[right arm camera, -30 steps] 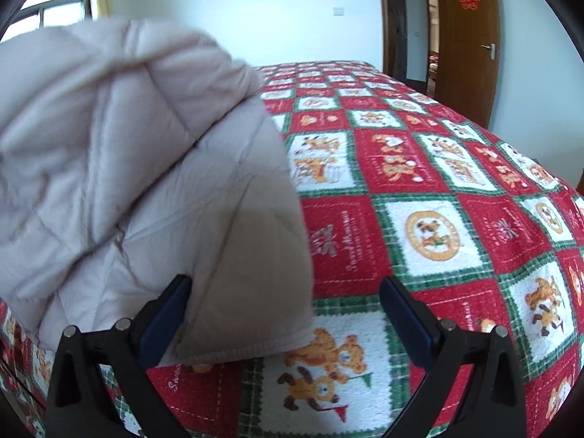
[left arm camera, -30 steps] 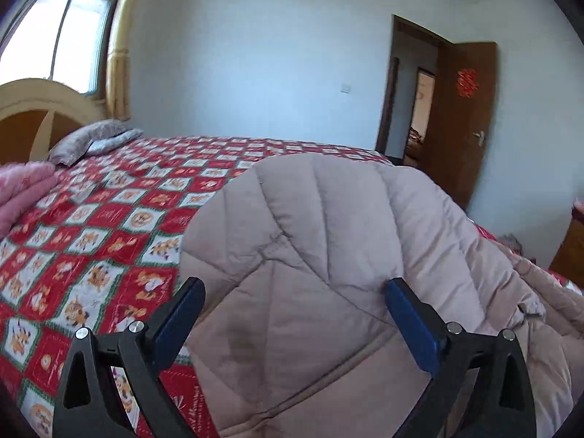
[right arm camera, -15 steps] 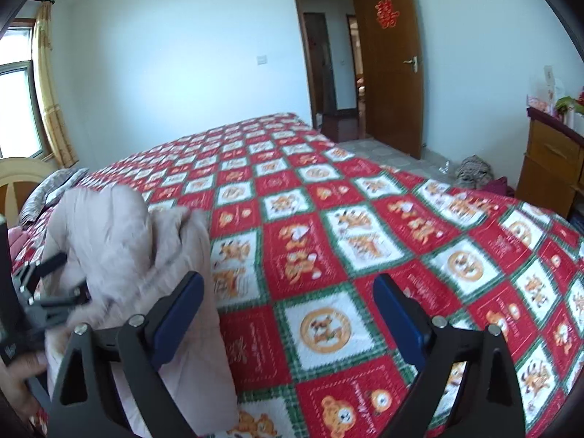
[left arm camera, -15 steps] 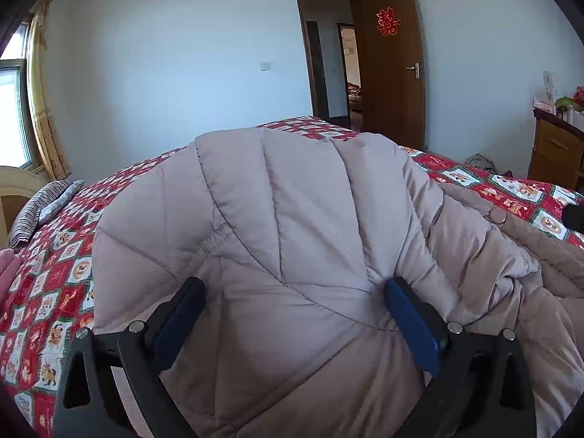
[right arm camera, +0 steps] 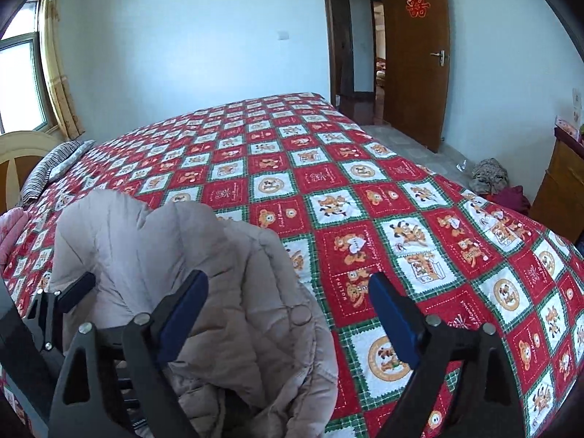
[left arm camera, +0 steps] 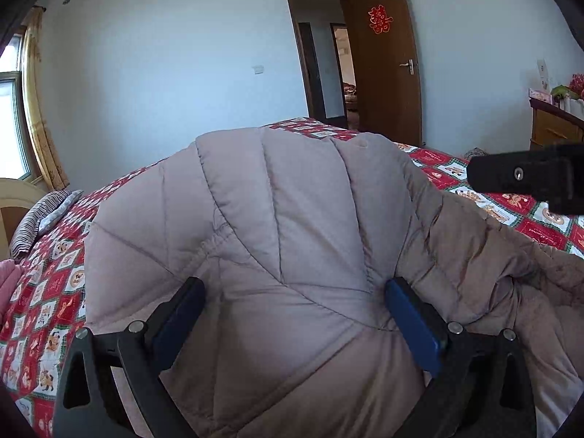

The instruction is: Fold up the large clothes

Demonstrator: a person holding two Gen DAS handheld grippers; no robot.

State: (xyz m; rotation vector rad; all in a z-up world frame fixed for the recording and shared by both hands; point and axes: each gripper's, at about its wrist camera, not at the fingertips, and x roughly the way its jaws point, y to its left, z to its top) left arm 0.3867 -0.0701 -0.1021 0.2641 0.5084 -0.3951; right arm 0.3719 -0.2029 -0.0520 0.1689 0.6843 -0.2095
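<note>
A beige quilted puffer jacket (left arm camera: pixel 292 219) is heaped on the bed. My left gripper (left arm camera: pixel 297 319) is shut on a thick bunch of it; the padding bulges up over both blue pads. In the right wrist view the jacket (right arm camera: pixel 204 273) sits at the lower left, with one of the left gripper's fingers (right arm camera: pixel 75 288) against its left side. My right gripper (right arm camera: pixel 288 315) hangs above the jacket's right edge and the bedspread. Its jaws are closing, still wide apart, with nothing pressed between the pads. The jacket's lower part is hidden behind the fingers.
A red patchwork bedspread (right arm camera: pixel 365 189) covers the large bed. A striped pillow (right arm camera: pixel 47 168) and pink cloth (right arm camera: pixel 11 226) lie by the headboard at left. An open brown door (right arm camera: pixel 416 54), a wooden cabinet (right arm camera: pixel 562 189) and a clothes pile on the floor (right arm camera: pixel 489 179) are at right.
My right gripper has lifted up and back off the jacket, its jaws a little narrower. The left view has swung right with the jacket still clamped, and a black part of the right gripper has come into it.
</note>
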